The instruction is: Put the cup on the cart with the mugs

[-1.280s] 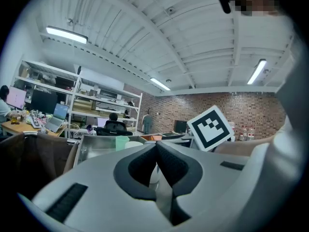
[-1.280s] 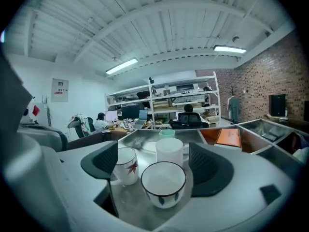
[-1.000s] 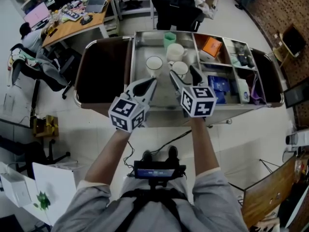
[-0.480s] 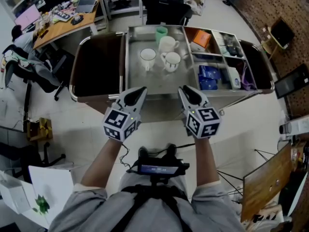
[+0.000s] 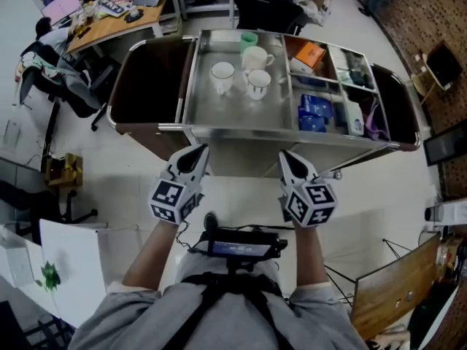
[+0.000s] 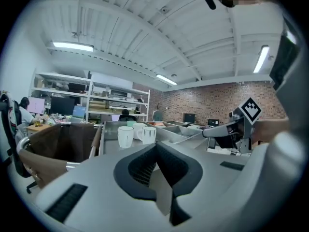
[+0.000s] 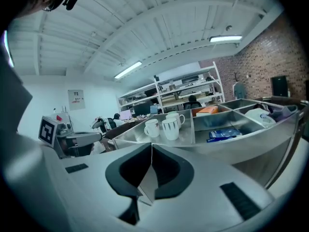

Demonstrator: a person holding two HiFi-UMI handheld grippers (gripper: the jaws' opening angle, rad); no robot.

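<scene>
Three white mugs and a green cup [image 5: 249, 40] stand on the cart's steel tray [image 5: 219, 115]. The nearest white mug [image 5: 257, 83] stands beside another [image 5: 222, 75], free of both grippers. My left gripper [image 5: 198, 152] and right gripper [image 5: 286, 157] hover short of the cart's near rail, both shut and empty. The right gripper's jaws have just been closing, with nothing between them. The left gripper view shows shut jaws [image 6: 155, 146] and the mugs [image 6: 125, 136] beyond. The right gripper view shows shut jaws [image 7: 151, 146] and the mugs [image 7: 170, 128] ahead.
The cart's right compartments hold an orange box [image 5: 310, 53] and blue packets [image 5: 315, 112]. Dark bags [image 5: 146, 86] hang at both ends of the cart. A desk [image 5: 109, 20], an office chair [image 5: 266, 9] and a seated person [image 5: 40, 46] are behind.
Both grippers have drawn back from the tray toward the person. The right gripper's jaws, open beside the nearest mug a second ago, are shut now. That mug stays on the tray.
</scene>
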